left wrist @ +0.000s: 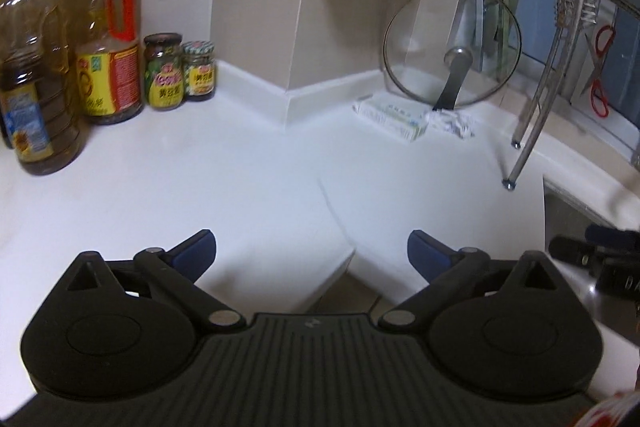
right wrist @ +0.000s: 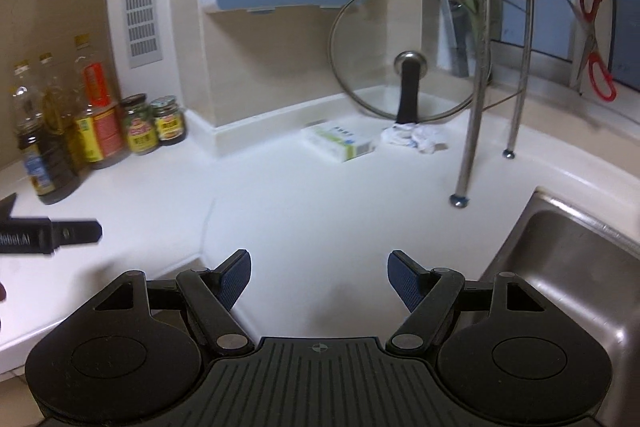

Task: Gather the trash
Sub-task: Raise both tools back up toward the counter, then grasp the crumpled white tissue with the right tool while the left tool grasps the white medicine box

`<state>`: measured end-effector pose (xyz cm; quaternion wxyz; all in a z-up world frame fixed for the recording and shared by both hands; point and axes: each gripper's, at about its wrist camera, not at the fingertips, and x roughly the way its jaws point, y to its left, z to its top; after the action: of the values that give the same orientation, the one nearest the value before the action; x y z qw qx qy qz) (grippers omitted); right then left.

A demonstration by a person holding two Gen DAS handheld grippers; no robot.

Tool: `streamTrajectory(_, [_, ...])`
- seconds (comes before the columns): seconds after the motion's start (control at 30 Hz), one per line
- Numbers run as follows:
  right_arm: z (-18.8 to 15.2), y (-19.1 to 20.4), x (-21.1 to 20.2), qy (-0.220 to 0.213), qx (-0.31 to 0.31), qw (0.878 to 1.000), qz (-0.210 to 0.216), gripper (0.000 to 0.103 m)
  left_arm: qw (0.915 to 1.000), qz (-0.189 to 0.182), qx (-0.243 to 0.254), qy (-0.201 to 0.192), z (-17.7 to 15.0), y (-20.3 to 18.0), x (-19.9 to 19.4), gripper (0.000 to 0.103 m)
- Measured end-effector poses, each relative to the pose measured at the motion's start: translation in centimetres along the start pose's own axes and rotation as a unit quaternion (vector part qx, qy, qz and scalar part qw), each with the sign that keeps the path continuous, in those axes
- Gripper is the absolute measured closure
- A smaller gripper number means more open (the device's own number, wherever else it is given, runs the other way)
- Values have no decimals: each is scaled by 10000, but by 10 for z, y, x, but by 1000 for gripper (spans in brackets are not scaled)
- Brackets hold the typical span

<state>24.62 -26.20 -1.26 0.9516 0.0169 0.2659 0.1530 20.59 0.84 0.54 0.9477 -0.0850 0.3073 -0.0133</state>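
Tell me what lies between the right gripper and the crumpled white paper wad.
Only bare white countertop lies between the right gripper and the crumpled white paper wad, as the right wrist view shows.

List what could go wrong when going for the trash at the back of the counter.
1. The crumpled paper lies at the foot of the glass lid, which leans upright against the wall; a careless grab could tip it.
2. The rack leg stands close to the right of the paper and may block the right gripper.
3. The small carton sits beside the paper; both grippers are open and empty, so either could nudge it.
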Motion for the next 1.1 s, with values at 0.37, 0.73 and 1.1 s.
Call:
streamTrajectory(0.37, [49, -37, 91, -202, -681, 9973, -179, 28, 9997, 249, -21, -37, 54, -24, 72, 0])
streamTrajectory(0.73, [103, -73, 231, -91, -1330, 9894, -567, 28, 9979, 639, 105, 67, 87, -47, 150, 0])
streamTrajectory(1.1, [128, -97, 324, 277, -1558, 9761, -1491, 29, 9987, 43, -125, 490, 116, -52, 226, 1])
